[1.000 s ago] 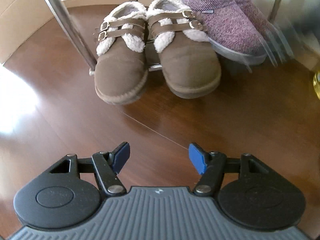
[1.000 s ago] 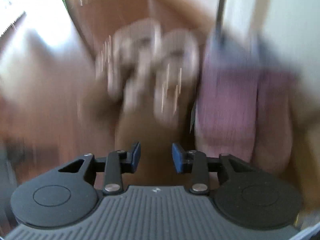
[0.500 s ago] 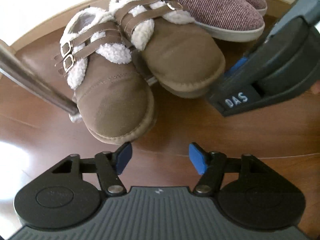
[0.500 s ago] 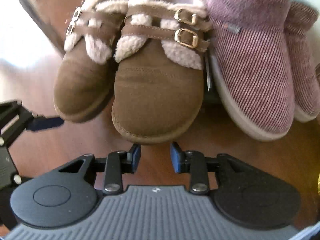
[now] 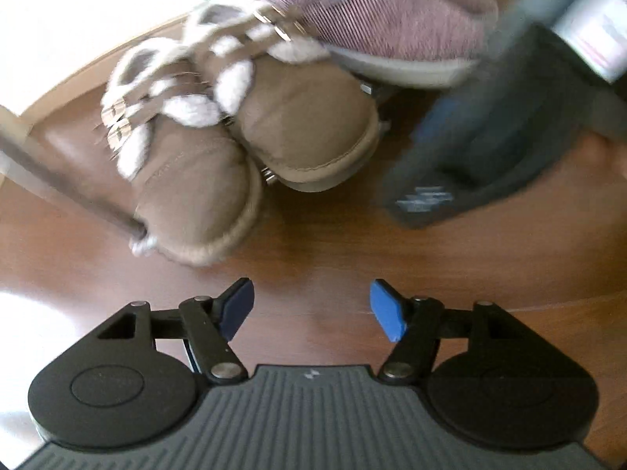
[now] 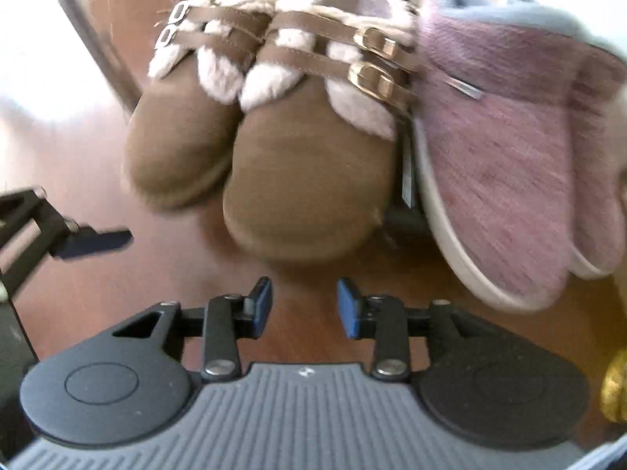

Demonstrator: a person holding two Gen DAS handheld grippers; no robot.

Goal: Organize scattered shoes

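Note:
Two brown fleece-lined buckle shoes sit side by side on the low rack, toes toward me: the left one (image 5: 196, 192) (image 6: 176, 149) and the right one (image 5: 305, 125) (image 6: 309, 184). A pair of pink-purple ribbed slippers (image 6: 505, 164) (image 5: 392, 11) sits to their right. My left gripper (image 5: 309, 309) is open and empty, just in front of the left brown shoe's toe. My right gripper (image 6: 303, 301) is open and empty, just in front of the right brown shoe's toe. Each gripper shows in the other's view, blurred.
A metal rack post (image 5: 66, 192) (image 6: 94, 39) slants past the left brown shoe. The floor (image 5: 392, 258) is dark brown wood. A yellow object (image 6: 615, 387) shows at the right wrist view's right edge.
Both grippers have moved in close to the brown shoes' toes over the last second. The shoes have not moved. Both stay open.

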